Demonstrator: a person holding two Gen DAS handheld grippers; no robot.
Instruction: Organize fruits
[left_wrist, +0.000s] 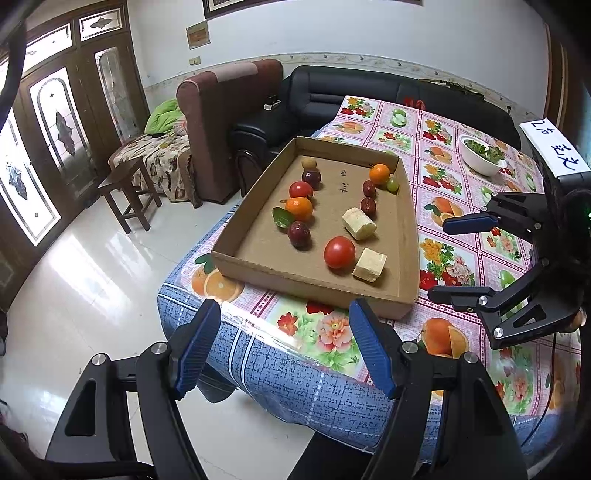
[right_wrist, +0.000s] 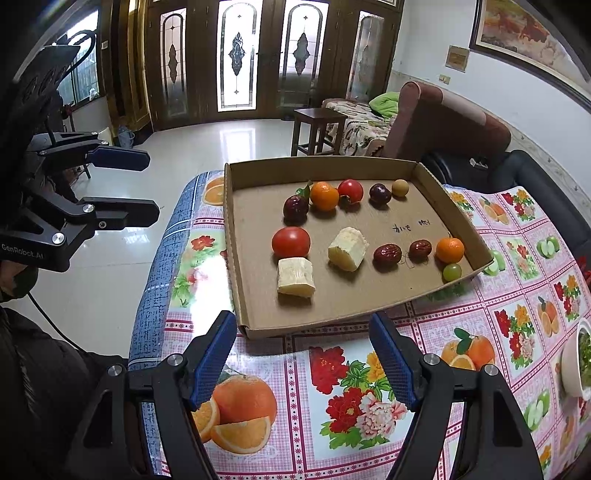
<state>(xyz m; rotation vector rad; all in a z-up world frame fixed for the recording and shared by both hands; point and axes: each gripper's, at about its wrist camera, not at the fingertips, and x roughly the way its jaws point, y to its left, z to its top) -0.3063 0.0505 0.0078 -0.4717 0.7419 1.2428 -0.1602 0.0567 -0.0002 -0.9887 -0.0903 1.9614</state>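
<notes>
left gripper (left_wrist: 284, 347): released, empty | right gripper (right_wrist: 303, 360): released, empty | fruits: in cardboard tray (right_wrist: 332, 295) at 12 o'clock, two loose rows, none held | progress: mid-sort or finished, cannot tell

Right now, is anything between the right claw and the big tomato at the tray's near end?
Only the cardboard tray's low near wall lies between the open right claw and the big tomato; the pale cut chunk touches it.

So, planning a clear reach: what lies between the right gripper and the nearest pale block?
In the right wrist view, only the cardboard tray's near wall and bare floor separate right gripper from pale block.
</notes>
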